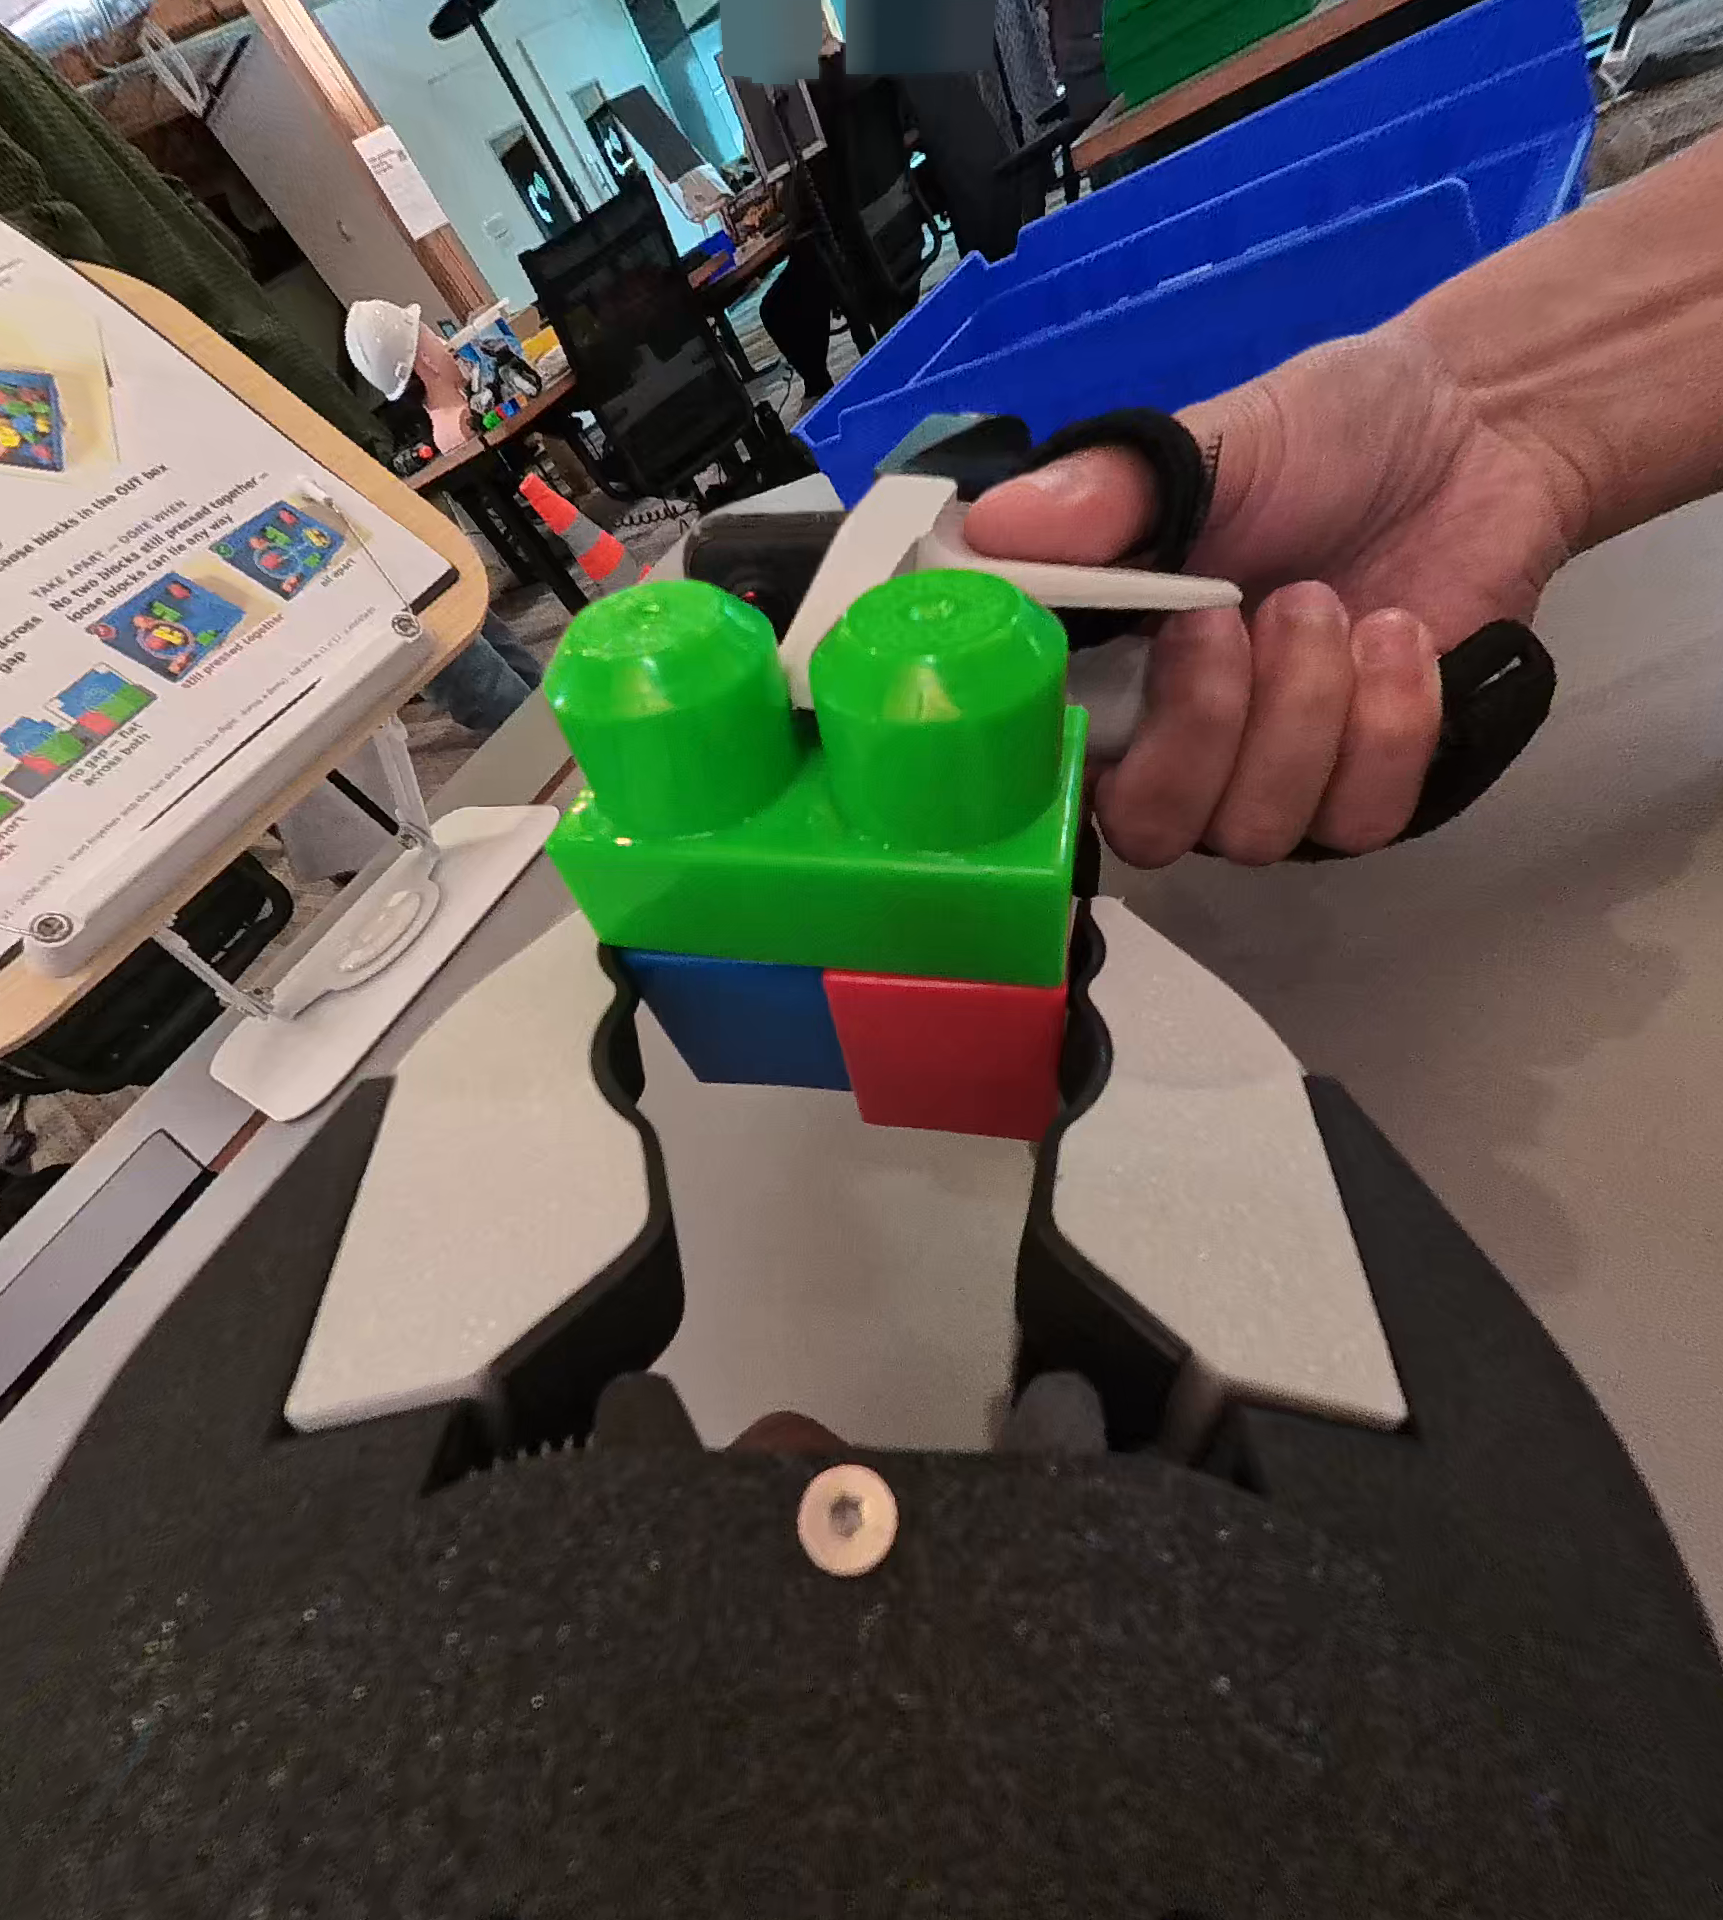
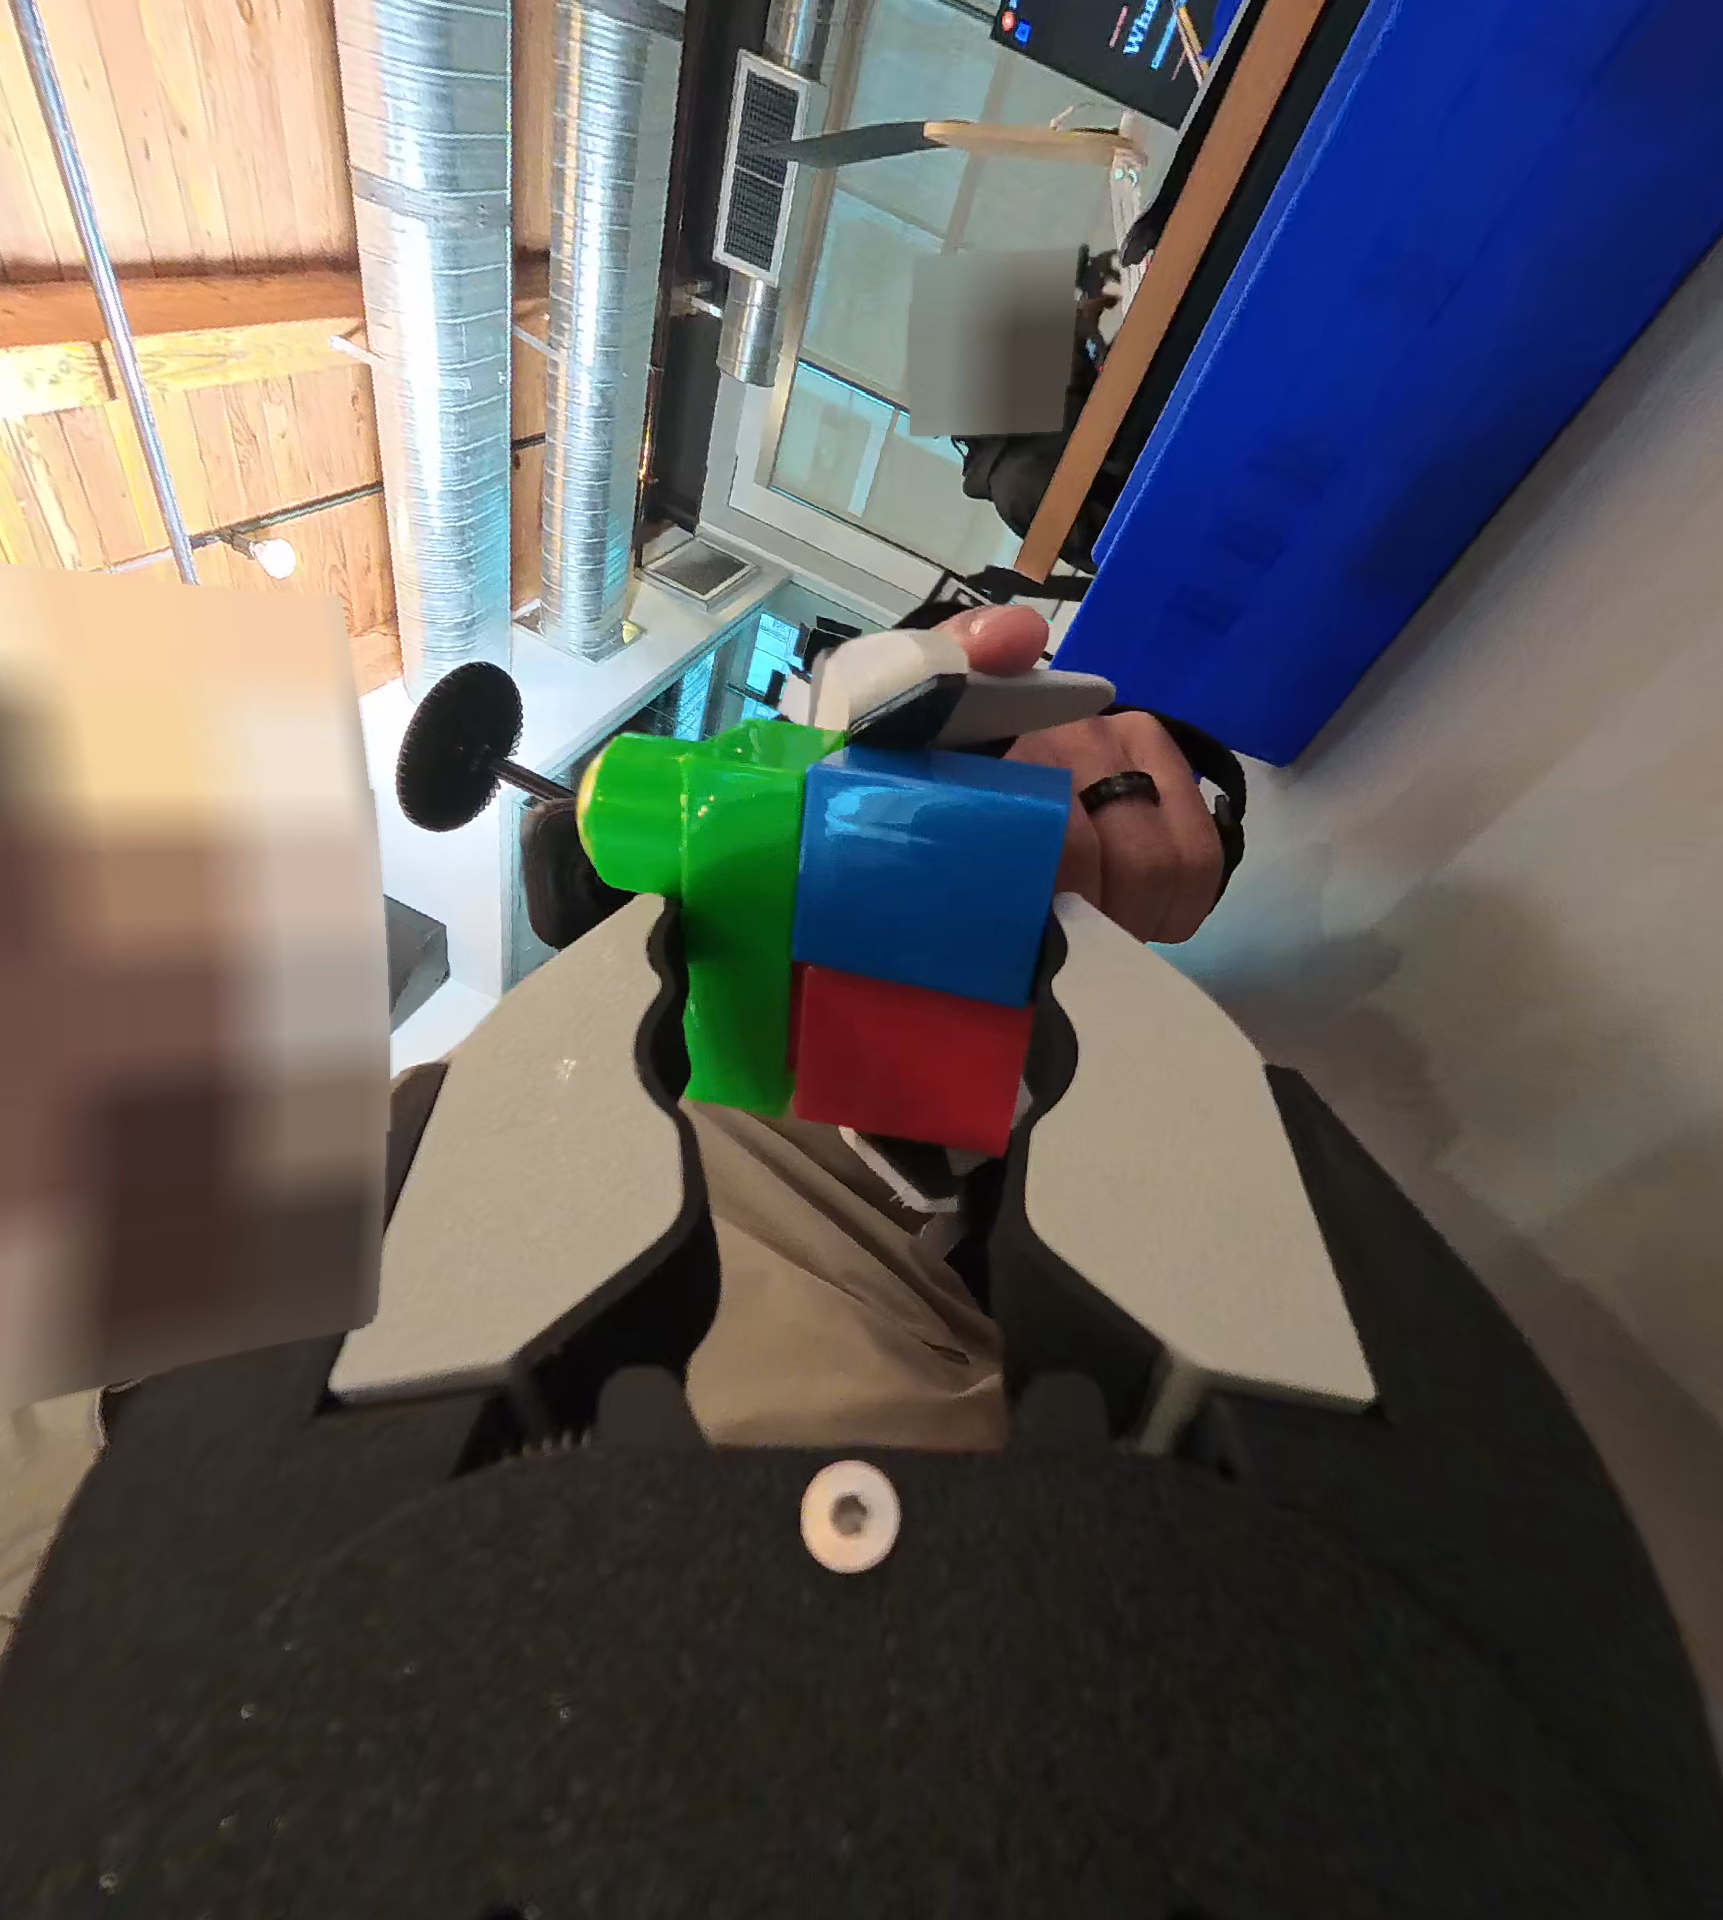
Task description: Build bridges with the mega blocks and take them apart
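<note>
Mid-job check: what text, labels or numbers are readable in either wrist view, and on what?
Instruction sheet on its stand, at left: printed lines and captioned pictures, partly legible; I do not quote writing.
Paper notice on the far wall: too small to read.
Dark screen at the top edge: cut off and blurred.
Block bridge, left tool, right tool, blue bin: no writing shows.
</note>
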A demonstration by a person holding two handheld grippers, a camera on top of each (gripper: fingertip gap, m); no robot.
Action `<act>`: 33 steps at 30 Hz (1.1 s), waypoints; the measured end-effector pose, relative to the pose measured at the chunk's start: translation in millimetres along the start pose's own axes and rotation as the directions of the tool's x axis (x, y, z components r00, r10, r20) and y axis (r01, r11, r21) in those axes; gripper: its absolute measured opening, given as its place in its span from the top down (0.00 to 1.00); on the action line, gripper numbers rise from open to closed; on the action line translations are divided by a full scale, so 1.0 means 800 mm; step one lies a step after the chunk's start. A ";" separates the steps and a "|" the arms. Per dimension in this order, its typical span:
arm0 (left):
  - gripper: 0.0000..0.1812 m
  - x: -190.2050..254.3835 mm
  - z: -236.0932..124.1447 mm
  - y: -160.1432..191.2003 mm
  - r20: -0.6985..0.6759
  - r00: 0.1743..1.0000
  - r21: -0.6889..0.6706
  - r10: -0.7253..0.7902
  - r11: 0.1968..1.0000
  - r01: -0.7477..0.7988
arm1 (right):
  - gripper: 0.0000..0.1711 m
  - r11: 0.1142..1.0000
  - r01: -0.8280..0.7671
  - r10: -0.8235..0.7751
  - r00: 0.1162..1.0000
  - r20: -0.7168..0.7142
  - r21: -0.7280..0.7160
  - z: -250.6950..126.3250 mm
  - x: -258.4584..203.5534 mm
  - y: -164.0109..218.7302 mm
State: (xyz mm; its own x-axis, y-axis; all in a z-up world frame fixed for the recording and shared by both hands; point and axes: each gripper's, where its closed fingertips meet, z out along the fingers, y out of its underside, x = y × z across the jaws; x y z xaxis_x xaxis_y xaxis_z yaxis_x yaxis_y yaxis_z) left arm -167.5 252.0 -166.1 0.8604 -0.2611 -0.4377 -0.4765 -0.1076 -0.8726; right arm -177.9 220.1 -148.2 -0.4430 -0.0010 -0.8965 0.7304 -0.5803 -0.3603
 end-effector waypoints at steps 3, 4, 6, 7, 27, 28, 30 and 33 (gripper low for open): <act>0.56 0.003 0.000 0.002 -0.012 1.000 -0.009 -0.009 1.000 0.009 | 0.63 1.000 -0.004 0.004 1.000 0.009 -0.003 -0.001 0.001 0.002; 0.56 0.003 0.000 0.002 -0.010 1.000 -0.008 -0.002 1.000 0.002 | 0.63 1.000 -0.001 0.001 1.000 0.015 -0.007 -0.002 0.001 0.003; 0.56 0.003 0.001 0.002 -0.006 1.000 -0.012 0.000 1.000 0.000 | 0.63 1.000 0.009 -0.009 1.000 0.011 -0.011 -0.002 0.001 0.003; 0.56 0.003 0.001 0.001 -0.006 1.000 -0.005 0.001 1.000 -0.001 | 0.63 1.000 0.013 -0.013 1.000 0.011 -0.018 -0.001 0.000 0.004; 0.56 -0.039 -0.008 0.007 0.221 0.973 -0.062 -0.062 0.995 0.077 | 0.54 0.913 0.398 -0.356 0.883 -0.305 0.087 -0.013 -0.012 -0.030; 0.56 -0.037 -0.007 0.009 0.218 0.972 -0.068 -0.084 0.993 0.101 | 0.57 0.874 0.479 -0.417 0.827 -0.378 0.083 -0.013 -0.016 -0.034; 0.56 -0.042 -0.005 0.020 0.263 0.960 -0.119 -0.098 0.984 0.133 | 0.59 0.817 0.576 -0.504 0.693 -0.516 -0.024 -0.010 -0.013 -0.031; 0.56 -0.048 -0.009 0.023 0.334 0.942 -0.149 -0.015 0.986 0.068 | 0.59 0.709 0.657 -0.611 0.390 -0.689 -0.256 -0.018 0.002 -0.026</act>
State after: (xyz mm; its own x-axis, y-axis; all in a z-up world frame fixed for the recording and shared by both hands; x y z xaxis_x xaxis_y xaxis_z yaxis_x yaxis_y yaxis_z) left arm -210.4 253.2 -164.0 0.8783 0.0758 -0.4721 -0.4382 -0.2670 -0.8583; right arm -186.2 243.6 -145.8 -0.2603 0.9154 -0.3071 0.3598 -0.2032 -0.9106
